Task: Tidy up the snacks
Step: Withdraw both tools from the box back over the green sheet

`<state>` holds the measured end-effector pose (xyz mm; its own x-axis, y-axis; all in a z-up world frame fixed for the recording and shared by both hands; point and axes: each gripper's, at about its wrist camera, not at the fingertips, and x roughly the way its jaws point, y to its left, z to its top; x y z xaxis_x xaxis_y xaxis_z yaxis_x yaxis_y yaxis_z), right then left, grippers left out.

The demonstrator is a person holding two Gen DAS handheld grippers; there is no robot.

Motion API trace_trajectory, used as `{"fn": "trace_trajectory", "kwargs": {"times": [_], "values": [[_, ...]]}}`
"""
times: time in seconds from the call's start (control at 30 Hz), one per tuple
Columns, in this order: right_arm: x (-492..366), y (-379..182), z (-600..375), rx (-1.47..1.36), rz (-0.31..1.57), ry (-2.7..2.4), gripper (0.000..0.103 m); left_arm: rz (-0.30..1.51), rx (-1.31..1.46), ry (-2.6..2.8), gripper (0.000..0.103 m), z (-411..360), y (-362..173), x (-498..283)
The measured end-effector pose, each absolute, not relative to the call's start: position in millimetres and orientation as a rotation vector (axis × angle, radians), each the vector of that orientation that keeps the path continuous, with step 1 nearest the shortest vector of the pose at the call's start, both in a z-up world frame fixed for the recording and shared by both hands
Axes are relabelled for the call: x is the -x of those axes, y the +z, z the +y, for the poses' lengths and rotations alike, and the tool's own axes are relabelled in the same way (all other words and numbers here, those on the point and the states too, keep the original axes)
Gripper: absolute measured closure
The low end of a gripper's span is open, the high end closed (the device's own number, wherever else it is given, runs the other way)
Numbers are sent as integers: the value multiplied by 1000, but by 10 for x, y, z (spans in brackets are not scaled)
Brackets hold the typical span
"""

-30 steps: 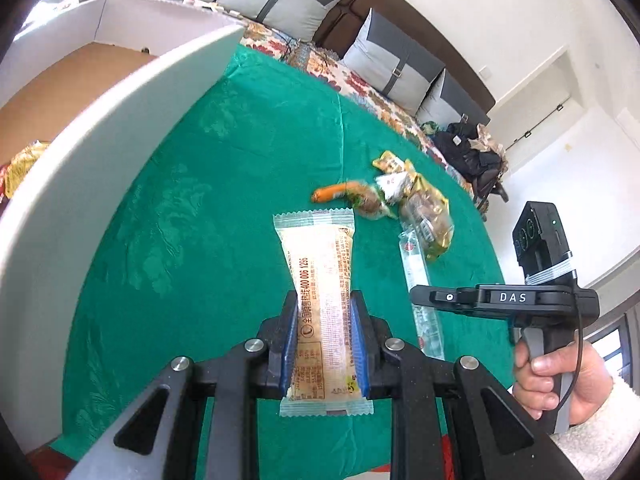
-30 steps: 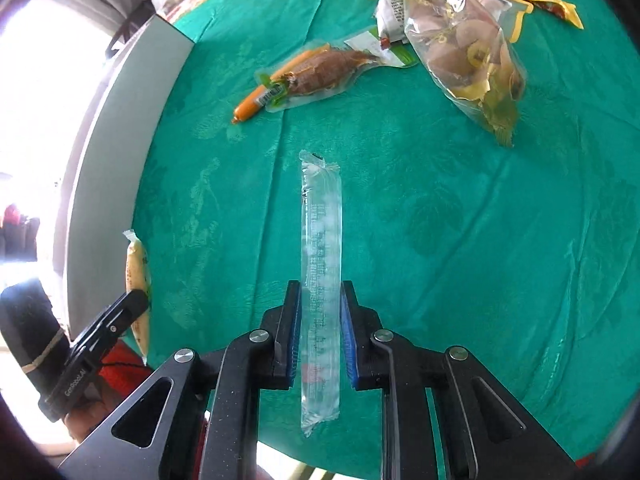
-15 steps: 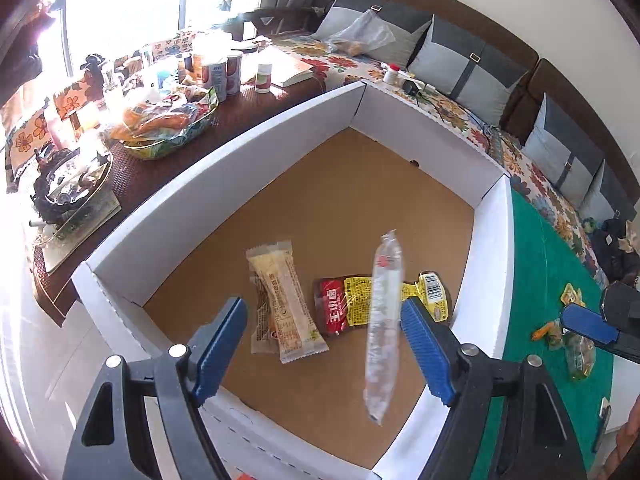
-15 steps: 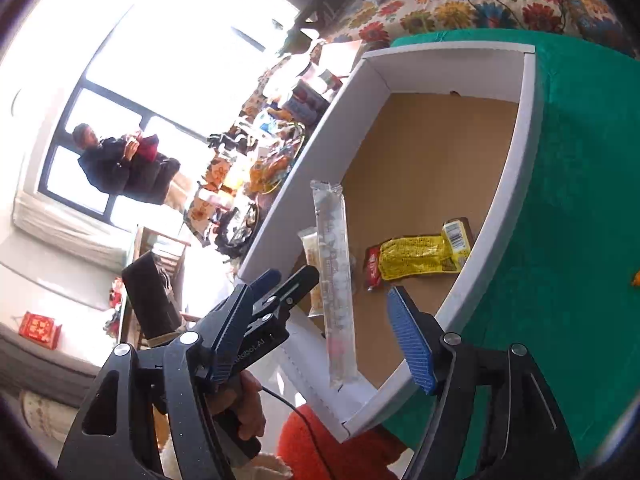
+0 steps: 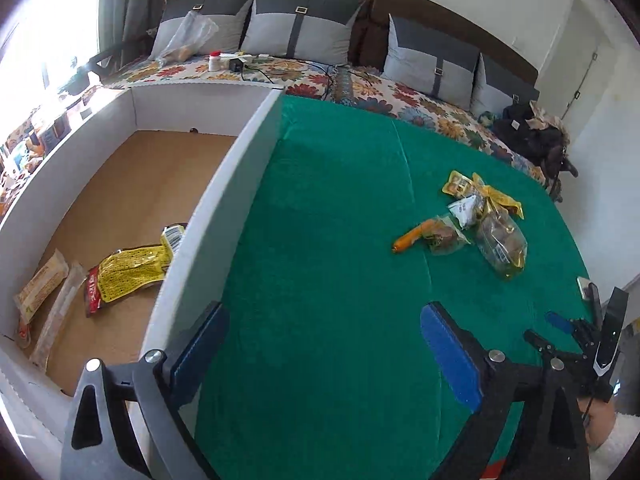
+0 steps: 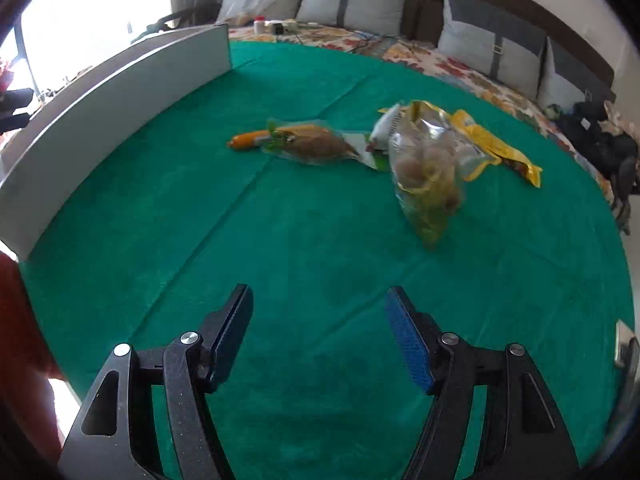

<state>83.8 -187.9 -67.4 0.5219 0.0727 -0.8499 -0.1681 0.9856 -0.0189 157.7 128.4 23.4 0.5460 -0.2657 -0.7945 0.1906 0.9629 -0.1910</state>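
The white-walled cardboard box (image 5: 224, 184) stands at the left of the green cloth. On its floor lie a yellow-and-red packet (image 5: 124, 276), a pastry packet (image 5: 40, 288) and a long clear packet (image 5: 60, 312). My left gripper (image 5: 320, 320) hangs over the cloth beside the box wall, its jaws opening wide with nothing between them. My right gripper (image 6: 318, 296) is open and empty above bare cloth; it also shows at the right edge of the left wrist view (image 5: 548, 330). Farther off lie an orange sausage (image 6: 252, 139), a brown packet (image 6: 316, 144), a clear bag of round snacks (image 6: 428, 176) and a yellow packet (image 6: 496, 144).
A sofa with grey cushions (image 5: 300, 28) and a flowered cover runs behind the table. A dark bag (image 5: 532, 136) sits at its right end. A flat device (image 6: 622, 344) lies at the cloth's right edge. Red clothing (image 6: 20, 320) shows at the left.
A second ago the left gripper held the pastry packet and the right held the long clear packet. Both opened over the box and dropped them in. Both are back over the cloth, empty.
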Motion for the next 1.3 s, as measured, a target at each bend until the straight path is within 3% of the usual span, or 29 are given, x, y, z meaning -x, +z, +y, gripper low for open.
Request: {"fn": "trace_trajectory", "kwargs": {"times": [0.27, 0.43, 0.6, 1.3], "values": [[-871, -868, -2862, -3, 983, -159, 31, 1097, -115, -352, 7, -78, -824, -1599], [-991, -972, -3046, -92, 966, -162, 30, 1015, -180, -342, 5, -495, -860, -1718], [-999, -1008, -3080, -117, 983, -147, 18, 967, -154, -319, 0, -810, -896, -1955], [-990, -1030, -3080, -111, 984, -152, 17, 944, -130, -287, 0, -961, -917, -2125]]}}
